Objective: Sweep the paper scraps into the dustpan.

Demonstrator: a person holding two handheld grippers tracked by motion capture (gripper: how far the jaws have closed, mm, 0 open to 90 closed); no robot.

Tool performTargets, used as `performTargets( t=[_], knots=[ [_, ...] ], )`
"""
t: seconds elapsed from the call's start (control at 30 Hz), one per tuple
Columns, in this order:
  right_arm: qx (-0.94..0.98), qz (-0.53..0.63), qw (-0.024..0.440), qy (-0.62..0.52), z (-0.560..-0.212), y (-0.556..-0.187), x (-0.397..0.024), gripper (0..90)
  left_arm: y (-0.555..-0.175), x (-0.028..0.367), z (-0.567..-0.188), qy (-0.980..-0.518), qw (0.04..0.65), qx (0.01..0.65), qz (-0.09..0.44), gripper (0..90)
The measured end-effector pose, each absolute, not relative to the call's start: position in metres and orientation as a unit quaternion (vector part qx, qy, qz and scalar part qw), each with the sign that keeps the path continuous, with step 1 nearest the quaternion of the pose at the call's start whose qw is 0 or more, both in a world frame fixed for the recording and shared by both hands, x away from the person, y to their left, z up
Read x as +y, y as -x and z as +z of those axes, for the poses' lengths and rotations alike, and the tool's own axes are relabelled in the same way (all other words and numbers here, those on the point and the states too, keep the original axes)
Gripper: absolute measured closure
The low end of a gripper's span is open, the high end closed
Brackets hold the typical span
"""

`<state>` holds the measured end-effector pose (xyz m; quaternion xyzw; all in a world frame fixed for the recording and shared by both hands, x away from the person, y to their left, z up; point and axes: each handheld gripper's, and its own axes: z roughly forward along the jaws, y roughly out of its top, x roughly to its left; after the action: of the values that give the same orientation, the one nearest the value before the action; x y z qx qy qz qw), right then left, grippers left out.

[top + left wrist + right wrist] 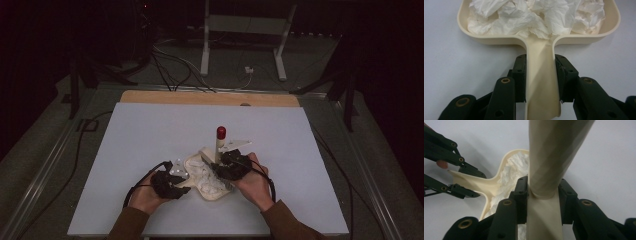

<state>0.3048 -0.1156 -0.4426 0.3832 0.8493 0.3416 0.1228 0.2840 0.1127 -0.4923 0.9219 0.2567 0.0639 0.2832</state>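
A cream dustpan [216,196] lies on the white table, and crumpled white tissue [536,15] is heaped in its tray [499,40]. My left gripper [170,183] is shut on the dustpan's flat handle [541,85], one pad pressing on each side. My right gripper [231,165] is shut on a cream brush handle [554,152]. That handle stands nearly upright over the dustpan and ends in a red cap [220,132]. The right gripper view also takes in the dustpan's rim [506,157], the tissue [512,168] and the left gripper [477,184] on the handle.
The white tabletop [150,130] stretches wide to both sides and behind the dustpan, with a wooden strip [200,97] along its far edge. Beyond it, cables [170,65] and a white stand [240,30] sit on the dark floor.
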Motion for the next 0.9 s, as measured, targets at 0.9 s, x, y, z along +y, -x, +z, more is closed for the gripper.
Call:
performTargets(
  t=[0.9],
  knots=[
    [0.843,0.361,0.126,-0.378,-0.43,-0.303,-0.124,67.1,-0.278,0.113,-0.494,-0.895,0.351,0.256,0.1,66.6]
  ],
)
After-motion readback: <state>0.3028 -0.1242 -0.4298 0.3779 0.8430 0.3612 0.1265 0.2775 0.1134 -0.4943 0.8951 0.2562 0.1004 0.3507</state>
